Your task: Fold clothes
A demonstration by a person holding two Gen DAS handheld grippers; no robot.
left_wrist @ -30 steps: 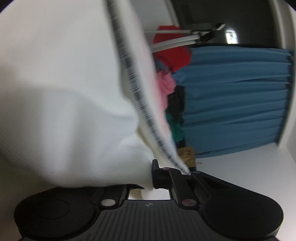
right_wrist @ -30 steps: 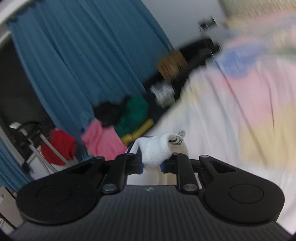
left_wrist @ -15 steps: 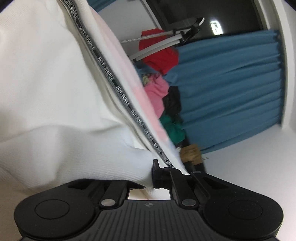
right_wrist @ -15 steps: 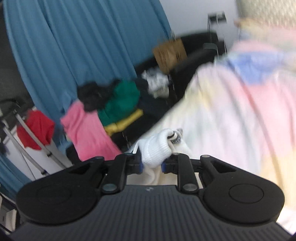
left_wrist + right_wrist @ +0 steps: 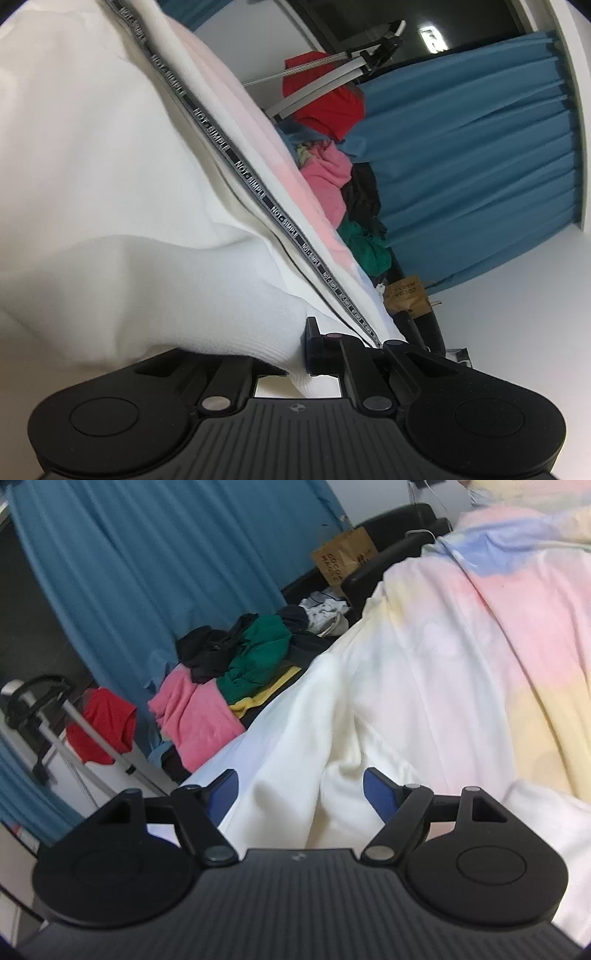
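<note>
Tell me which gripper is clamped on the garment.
The left gripper: jaws shut on the white garment. The right gripper has jaws spread wide, gripping nothing.

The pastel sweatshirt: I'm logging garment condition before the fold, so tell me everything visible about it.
The pastel sweatshirt is soft, fleece-like knit, mostly white with washed pink, yellow and blue patches. It lies rumpled in loose folds. A black tape printed NOT SIMPLE runs along one seam, and a white ribbed cuff or hem is pinched in the left gripper. The right gripper is open just above the cloth, its blue-padded fingers astride a fold, gripping nothing.
</note>
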